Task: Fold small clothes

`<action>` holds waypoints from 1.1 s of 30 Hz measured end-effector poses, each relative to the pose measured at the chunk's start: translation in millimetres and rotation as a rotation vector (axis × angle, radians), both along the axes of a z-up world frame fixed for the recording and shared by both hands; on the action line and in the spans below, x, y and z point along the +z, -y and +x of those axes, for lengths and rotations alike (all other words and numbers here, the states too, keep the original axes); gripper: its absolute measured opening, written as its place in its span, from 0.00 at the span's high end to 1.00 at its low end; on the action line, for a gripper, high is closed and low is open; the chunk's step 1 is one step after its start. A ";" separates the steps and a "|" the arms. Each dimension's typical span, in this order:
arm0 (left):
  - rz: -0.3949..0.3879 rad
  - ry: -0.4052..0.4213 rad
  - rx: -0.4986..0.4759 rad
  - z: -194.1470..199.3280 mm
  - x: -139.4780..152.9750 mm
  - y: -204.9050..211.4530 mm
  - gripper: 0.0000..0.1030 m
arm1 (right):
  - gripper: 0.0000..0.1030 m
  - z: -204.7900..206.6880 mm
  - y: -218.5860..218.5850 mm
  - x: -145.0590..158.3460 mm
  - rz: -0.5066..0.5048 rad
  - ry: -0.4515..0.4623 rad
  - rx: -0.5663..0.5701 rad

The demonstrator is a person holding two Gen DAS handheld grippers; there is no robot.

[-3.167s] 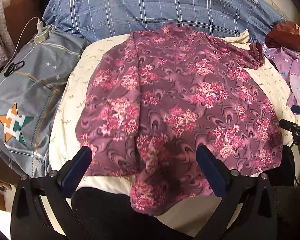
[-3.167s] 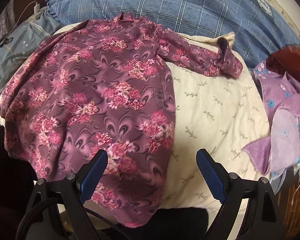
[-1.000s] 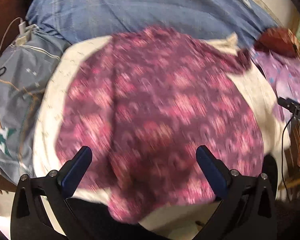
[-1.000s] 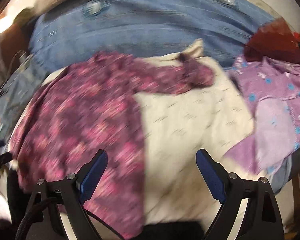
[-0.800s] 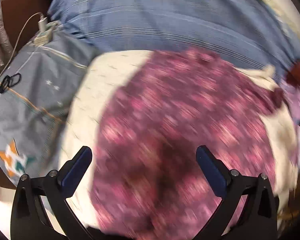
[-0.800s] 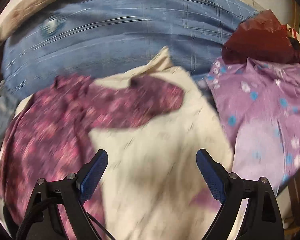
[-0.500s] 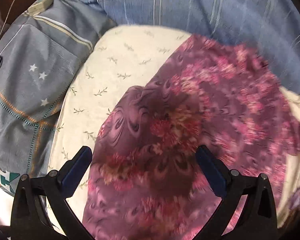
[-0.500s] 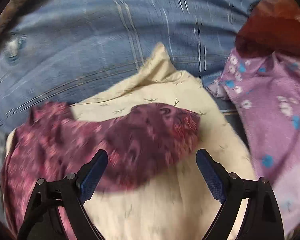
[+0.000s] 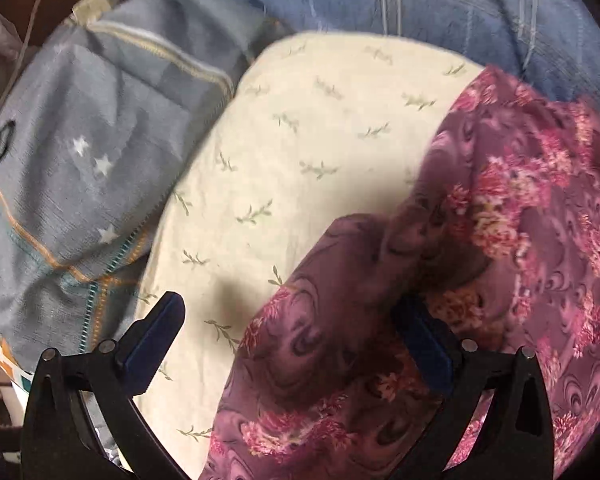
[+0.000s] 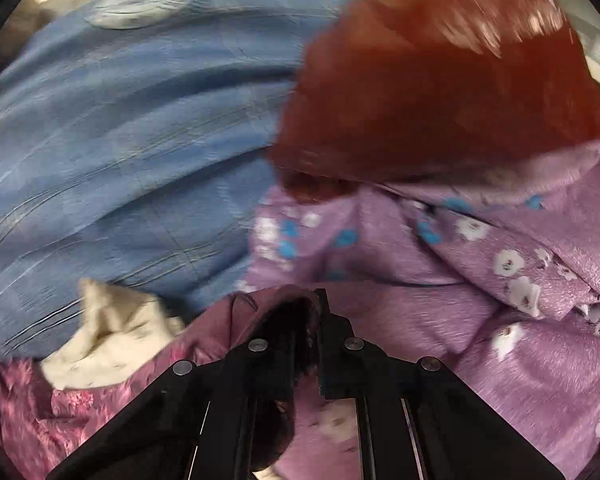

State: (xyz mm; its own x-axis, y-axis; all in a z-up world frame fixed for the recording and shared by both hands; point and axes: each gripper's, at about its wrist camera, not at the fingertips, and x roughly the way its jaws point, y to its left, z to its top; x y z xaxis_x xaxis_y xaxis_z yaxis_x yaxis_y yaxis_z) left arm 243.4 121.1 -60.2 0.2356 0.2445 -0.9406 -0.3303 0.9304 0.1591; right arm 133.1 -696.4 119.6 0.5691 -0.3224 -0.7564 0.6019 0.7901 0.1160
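Swung rightward, right tongs (image 10: 306,320) clamp the floral garment's (image 10: 236,316) sleeve — left tongs (image 9: 288,332) gape, tilted steeply down.

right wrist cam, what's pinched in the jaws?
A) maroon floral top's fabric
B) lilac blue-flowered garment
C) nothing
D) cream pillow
A: the right gripper is shut with a fold of the maroon floral top caught between its fingers; the lilac garment lies behind it.

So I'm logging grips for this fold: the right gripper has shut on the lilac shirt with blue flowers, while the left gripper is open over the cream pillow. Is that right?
Not quite. The right wrist view shows the right gripper shut on the maroon floral garment; the lilac shirt lies beyond it. The left gripper is open over the cream pillow.
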 end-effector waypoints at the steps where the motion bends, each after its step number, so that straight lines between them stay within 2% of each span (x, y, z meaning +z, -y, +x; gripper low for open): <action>1: -0.014 -0.008 0.007 1.6 0.1 -3.0 0.00 | 0.90 1.8 7.4 -10.5 0.029 -0.021 -0.010; 2: -0.020 -0.002 0.011 3.3 4.5 -6.6 0.00 | 0.89 0.2 11.4 -16.0 0.044 -0.028 -0.024; 4: -0.017 0.039 0.022 2.7 23.1 -13.3 0.00 | 0.77 -7.9 14.5 -16.0 0.067 0.016 -0.043; 5: -0.030 0.067 0.029 3.1 35.3 -17.8 0.00 | 0.64 -10.8 20.6 -12.1 0.067 0.037 -0.051; 6: -0.054 0.095 0.040 2.6 47.6 -21.4 0.00 | 0.57 -17.4 18.2 -6.4 0.055 0.067 -0.048; 8: -0.107 0.140 0.063 -0.3 65.8 -23.0 0.00 | 0.56 -28.4 3.8 5.8 0.021 0.110 0.003; 10: -0.191 0.157 0.056 -1.1 72.5 -16.3 0.00 | 0.53 -39.4 -14.1 14.1 0.001 0.141 0.062; 12: -0.292 0.144 0.041 -5.8 66.0 -0.3 0.00 | 0.38 -47.3 -34.5 16.5 0.030 0.172 0.133; 13: -0.341 0.141 0.035 -6.8 58.0 4.4 0.00 | 0.35 -48.1 -47.7 11.1 0.074 0.178 0.183; 16: -0.493 0.109 0.016 -17.8 34.0 27.6 0.00 | 0.35 -47.1 -72.5 -9.8 0.181 0.158 0.269; 19: -0.554 0.083 0.036 -25.9 9.6 38.3 0.00 | 0.35 -32.3 -85.4 -45.5 0.289 0.111 0.289; 22: -0.474 0.066 0.070 -24.9 -2.0 37.1 0.00 | 0.35 -9.6 -80.3 -72.2 0.343 0.082 0.250; 25: -0.422 0.114 0.106 -22.1 2.1 22.9 0.00 | 0.35 16.4 -78.4 -90.9 0.444 0.057 0.232; 29: -0.320 0.129 0.174 -6.8 7.3 -2.1 0.00 | 0.35 49.8 -80.8 -113.6 0.450 0.044 0.205; 31: -0.233 0.129 0.223 4.1 9.0 -13.6 0.00 | 0.38 60.5 -76.3 -122.2 0.460 0.044 0.173; 33: -0.154 0.127 0.249 17.7 11.2 -24.9 0.00 | 0.67 67.6 -73.5 -128.4 0.484 0.047 0.172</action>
